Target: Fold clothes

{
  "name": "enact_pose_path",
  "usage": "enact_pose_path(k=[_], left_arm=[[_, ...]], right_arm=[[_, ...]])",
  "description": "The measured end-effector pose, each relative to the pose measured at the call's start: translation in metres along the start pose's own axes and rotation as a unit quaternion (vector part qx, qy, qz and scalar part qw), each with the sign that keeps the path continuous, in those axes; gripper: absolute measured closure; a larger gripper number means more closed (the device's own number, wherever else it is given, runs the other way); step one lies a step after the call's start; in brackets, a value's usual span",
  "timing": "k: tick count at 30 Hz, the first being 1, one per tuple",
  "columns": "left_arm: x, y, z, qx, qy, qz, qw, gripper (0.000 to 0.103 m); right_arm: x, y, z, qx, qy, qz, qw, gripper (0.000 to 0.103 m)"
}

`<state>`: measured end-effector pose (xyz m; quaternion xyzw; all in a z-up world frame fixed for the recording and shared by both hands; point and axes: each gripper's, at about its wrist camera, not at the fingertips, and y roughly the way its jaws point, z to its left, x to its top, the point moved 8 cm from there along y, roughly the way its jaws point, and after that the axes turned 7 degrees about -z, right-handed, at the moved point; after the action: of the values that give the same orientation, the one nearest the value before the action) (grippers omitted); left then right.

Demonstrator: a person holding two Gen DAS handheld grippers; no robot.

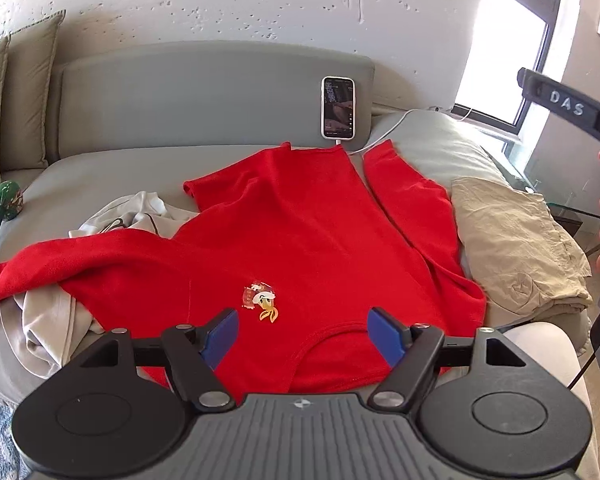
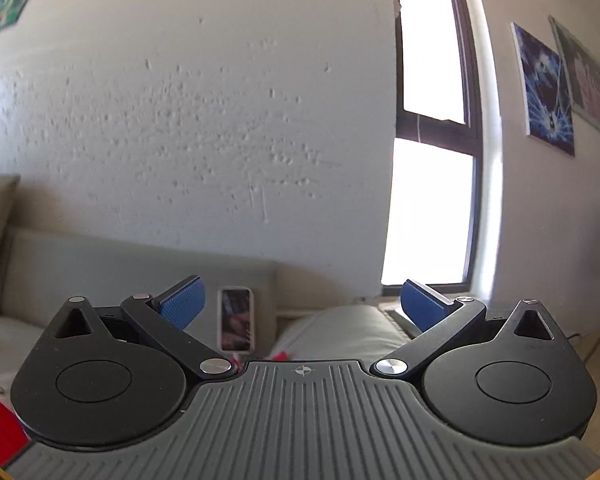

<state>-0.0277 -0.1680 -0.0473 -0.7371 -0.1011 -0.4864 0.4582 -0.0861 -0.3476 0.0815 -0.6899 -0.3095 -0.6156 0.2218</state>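
A grey sofa [image 1: 204, 100] under a pitted white wall carries the laundry. The left claw [image 1: 302, 334] hovers spread wide and empty over the collar end of the red sweatshirt [image 1: 292, 232], which lies flat, front up, its sleeves thrown out sideways. The right claw [image 2: 302, 306], likewise wide and empty, points at the wall, away from the cloth. Soft and limp, the sweatshirt should fold best pinched at shoulder or sleeve. Folded beige trousers [image 1: 516, 244] lie just beside it.
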Motion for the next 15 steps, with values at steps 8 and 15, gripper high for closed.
enact_pose_path(k=[8,15], left_arm=[[0.005,0.005,0.012,0.014,-0.013,0.01,0.9998,0.03],[0.006,0.001,0.013,-0.035,-0.011,0.036,0.9987,0.033]], right_arm=[[-0.031,0.038,-0.002,-0.049,-0.063,0.099,0.992,0.0],[-0.049,0.069,-0.033,-0.096,-0.122,0.119,0.981,0.0]])
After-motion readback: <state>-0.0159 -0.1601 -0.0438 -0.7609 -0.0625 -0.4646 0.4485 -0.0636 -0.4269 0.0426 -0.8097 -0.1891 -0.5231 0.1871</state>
